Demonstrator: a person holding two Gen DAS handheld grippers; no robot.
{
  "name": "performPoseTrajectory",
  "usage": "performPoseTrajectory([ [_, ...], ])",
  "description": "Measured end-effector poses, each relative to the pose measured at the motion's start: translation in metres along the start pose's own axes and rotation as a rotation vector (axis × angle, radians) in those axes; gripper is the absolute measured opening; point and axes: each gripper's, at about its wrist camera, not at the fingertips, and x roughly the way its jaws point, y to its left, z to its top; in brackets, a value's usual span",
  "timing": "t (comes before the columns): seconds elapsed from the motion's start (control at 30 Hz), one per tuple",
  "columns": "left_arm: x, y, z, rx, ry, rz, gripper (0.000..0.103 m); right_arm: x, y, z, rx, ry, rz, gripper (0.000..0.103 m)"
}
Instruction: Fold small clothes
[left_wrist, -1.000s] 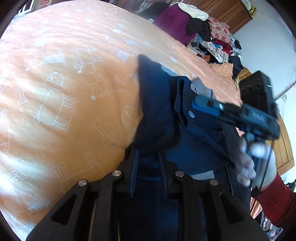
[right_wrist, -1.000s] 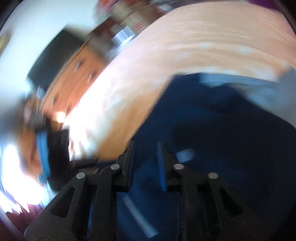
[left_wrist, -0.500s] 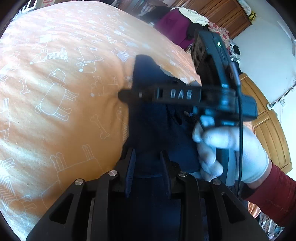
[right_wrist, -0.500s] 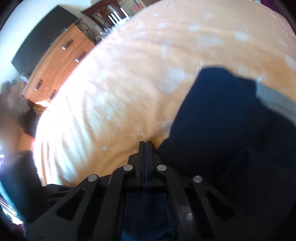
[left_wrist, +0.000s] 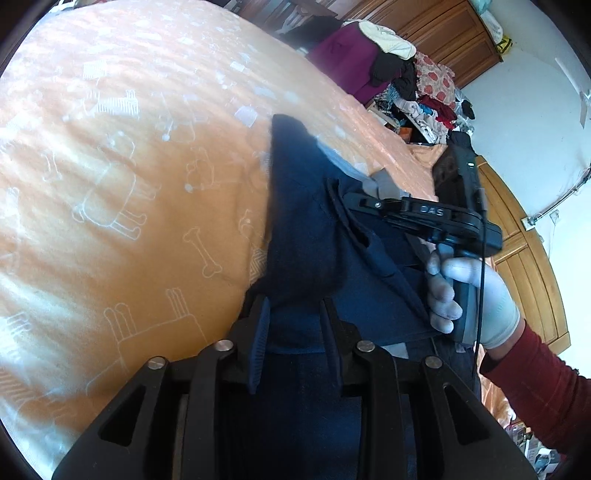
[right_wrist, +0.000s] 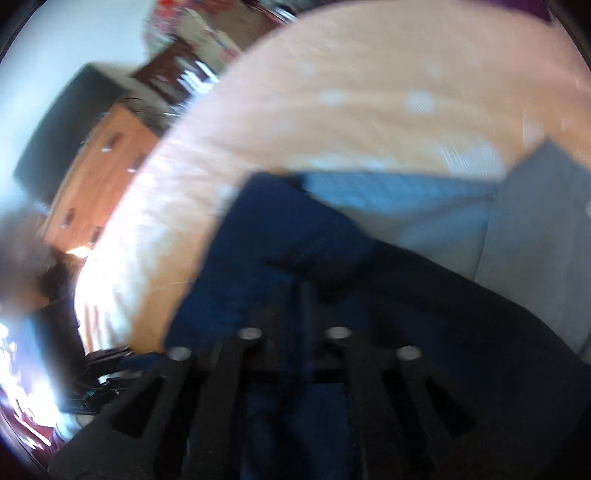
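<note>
The navy garment (left_wrist: 306, 229) is soft and limp — left gripper (left_wrist: 295, 325) jaws spread around its near hem; right gripper (left_wrist: 354, 201) jaws seem pressed together on cloth — best held by edges.

Blk right gripper (left_wrist: 354, 203), white glove (left_wrist: 495, 299), red sleeve (left_wrist: 543, 391)

My navy garment (left_wrist: 306, 236) with its grey lining (left_wrist: 384, 186) lies rumpled on the orange bed (left_wrist: 122, 229), one dark fold standing up, near the bed's edge.
</note>
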Motion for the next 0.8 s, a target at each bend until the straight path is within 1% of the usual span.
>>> performPoseTrajectory([
  [0.03,-0.003,-0.004,0.002,0.020,-0.005,0.004,0.058,-0.008,0.008,-0.006,-0.007,-0.018,0.027,0.020],
  [0.07,-0.007,-0.008,0.001,0.036,-0.010,0.010,0.071,-0.014,0.018,-0.018,-0.020,-0.022,0.050,0.022],
  [0.1,-0.013,-0.016,-0.002,0.056,-0.015,0.032,0.078,-0.017,0.023,-0.028,-0.034,-0.018,0.058,0.022],
  [0.13,-0.021,-0.021,-0.005,0.073,-0.020,0.056,0.079,-0.016,0.027,-0.038,-0.050,-0.012,0.060,0.024],
  [0.17,-0.028,-0.024,-0.009,0.078,-0.028,0.058,0.079,-0.004,0.026,-0.049,-0.064,0.027,0.033,0.027],
  [0.2,-0.035,-0.026,-0.013,0.074,-0.039,0.057,0.080,0.003,0.022,-0.057,-0.061,0.045,0.020,0.026],
  [0.23,-0.040,-0.027,-0.019,0.070,-0.041,0.067,0.080,0.008,0.025,-0.062,-0.054,0.033,0.017,0.026],
  [0.27,-0.044,-0.027,-0.024,0.070,-0.039,0.090,0.080,0.003,0.025,-0.062,-0.030,0.030,0.002,0.025],
  [0.3,-0.048,-0.026,-0.029,0.068,-0.042,0.121,0.080,-0.007,0.028,-0.062,-0.012,0.022,0.001,0.028],
  [0.33,-0.055,-0.023,-0.034,0.053,-0.042,0.137,0.080,-0.019,0.033,-0.062,-0.011,0.008,0.009,0.028],
  [0.4,-0.073,-0.020,-0.045,0.030,-0.047,0.144,0.080,-0.067,0.044,-0.074,-0.053,-0.047,0.020,0.028],
  [0.43,-0.083,-0.020,-0.053,0.032,-0.046,0.162,0.080,-0.082,0.047,-0.079,-0.056,-0.063,0.025,0.029],
  [0.47,-0.094,-0.018,-0.062,0.030,-0.038,0.177,0.079,-0.109,0.046,-0.092,-0.051,-0.084,0.028,0.034],
  [0.5,-0.101,-0.016,-0.068,0.024,-0.030,0.176,0.079,-0.137,0.043,-0.109,-0.038,-0.105,0.014,0.039],
  [0.53,-0.113,-0.013,-0.078,0.011,-0.023,0.154,0.078,-0.161,0.041,-0.126,-0.022,-0.116,-0.006,0.041],
  [0.57,-0.123,-0.010,-0.086,-0.003,-0.022,0.122,0.077,-0.192,0.035,-0.150,0.002,-0.124,-0.031,0.043],
  [0.6,-0.133,-0.008,-0.096,-0.018,-0.021,0.090,0.077,-0.213,0.031,-0.170,0.021,-0.129,-0.054,0.044],
  [0.63,-0.145,-0.008,-0.109,-0.018,-0.010,0.056,0.077,-0.242,0.025,-0.200,0.056,-0.133,-0.094,0.045],
  [0.67,-0.149,-0.010,-0.116,-0.010,0.000,0.046,0.077,-0.265,0.020,-0.227,0.089,-0.130,-0.127,0.048],
  [0.7,-0.154,-0.012,-0.125,-0.003,0.012,0.033,0.077,-0.283,0.014,-0.250,0.121,-0.125,-0.160,0.050],
  [0.73,-0.160,-0.012,-0.137,-0.003,0.026,0.005,0.077,-0.299,0.004,-0.269,0.155,-0.120,-0.197,0.051],
  [0.77,-0.164,-0.012,-0.146,-0.009,0.035,-0.025,0.077,-0.320,-0.005,-0.303,0.207,-0.104,-0.236,0.051],
  [0.8,-0.168,-0.012,-0.158,-0.018,0.047,-0.060,0.077,-0.335,-0.012,-0.327,0.244,-0.091,-0.255,0.051],
])
